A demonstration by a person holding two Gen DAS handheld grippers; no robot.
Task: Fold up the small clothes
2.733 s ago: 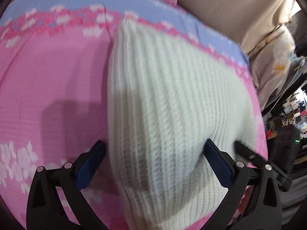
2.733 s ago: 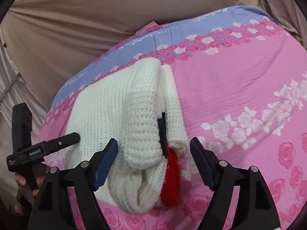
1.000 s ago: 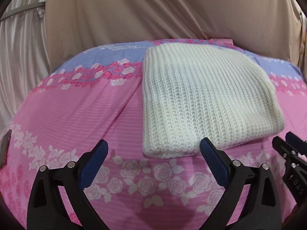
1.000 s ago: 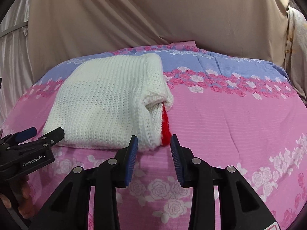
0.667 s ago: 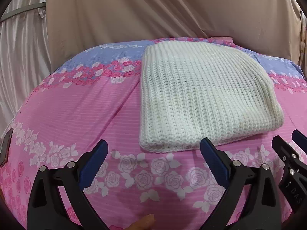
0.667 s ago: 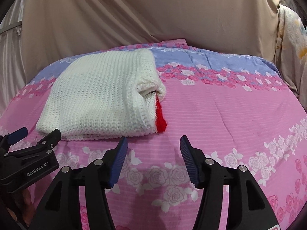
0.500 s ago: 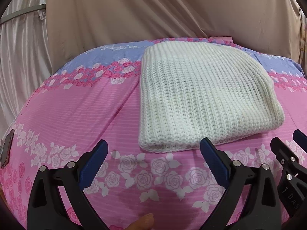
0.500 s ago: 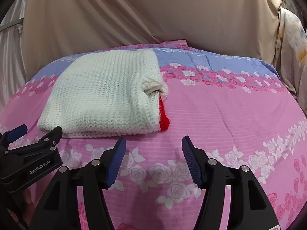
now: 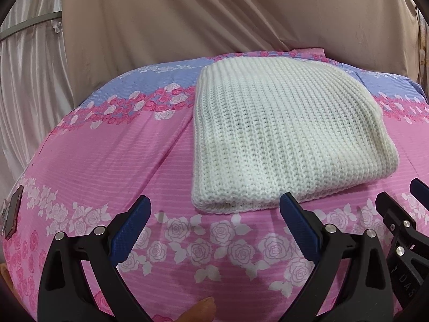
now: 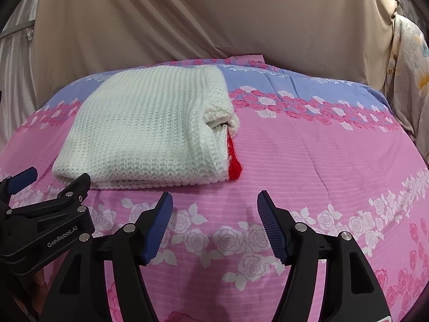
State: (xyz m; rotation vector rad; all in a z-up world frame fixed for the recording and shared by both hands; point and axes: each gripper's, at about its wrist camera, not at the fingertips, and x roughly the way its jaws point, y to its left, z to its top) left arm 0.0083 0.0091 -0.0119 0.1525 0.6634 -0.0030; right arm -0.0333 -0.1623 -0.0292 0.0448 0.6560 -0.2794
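Note:
A white knitted sweater (image 9: 281, 136) lies folded into a flat packet on the pink rose-patterned bedspread (image 9: 107, 161). In the right wrist view the sweater (image 10: 150, 131) shows a red trim (image 10: 233, 161) sticking out at its right open edge. My left gripper (image 9: 214, 214) is open and empty, just in front of the sweater's near edge, not touching it. My right gripper (image 10: 214, 212) is open and empty, in front of the sweater's near right corner. Each gripper shows at the side of the other's view.
The bedspread (image 10: 321, 161) has a blue band with roses at the far side. A beige curtain (image 10: 187, 21) hangs behind the bed. Floral fabric (image 10: 410, 80) hangs at the far right. A small dark object (image 9: 12, 212) lies at the bed's left edge.
Both grippers let go of the sweater and drew back toward me. The right gripper's jaws, narrow one second ago, have opened wider. The sweater lies still.

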